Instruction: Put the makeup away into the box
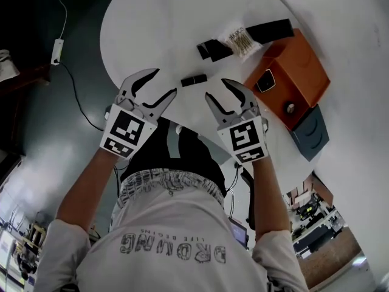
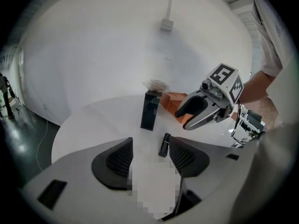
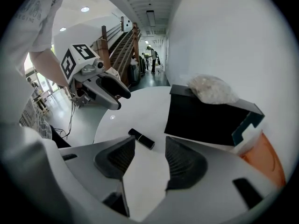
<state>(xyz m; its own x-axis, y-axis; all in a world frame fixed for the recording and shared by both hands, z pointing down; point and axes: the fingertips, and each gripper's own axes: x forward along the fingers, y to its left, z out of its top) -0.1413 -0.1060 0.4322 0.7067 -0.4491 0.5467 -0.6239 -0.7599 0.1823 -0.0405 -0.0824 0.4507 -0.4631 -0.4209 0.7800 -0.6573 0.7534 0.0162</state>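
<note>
A small black lipstick tube (image 1: 194,79) lies on the round white table (image 1: 152,23), between and just beyond both grippers. My left gripper (image 1: 161,85) is open and empty; in its own view the lipstick tube (image 2: 164,144) lies just ahead of its right finger. My right gripper (image 1: 217,90) is also open and empty, with the lipstick tube (image 3: 141,138) just past its left finger. The orange box (image 1: 292,72) stands at the right of the table. A long black box (image 1: 267,30) lies behind it, with a clear bag of cotton swabs (image 1: 240,41) on top.
A blue-grey lid or tray (image 1: 310,132) lies against the orange box's near side. Two small items (image 1: 265,81) sit on the orange box. A white cable with an adapter (image 1: 57,48) lies on the dark floor to the left. The table's rim is close beneath my hands.
</note>
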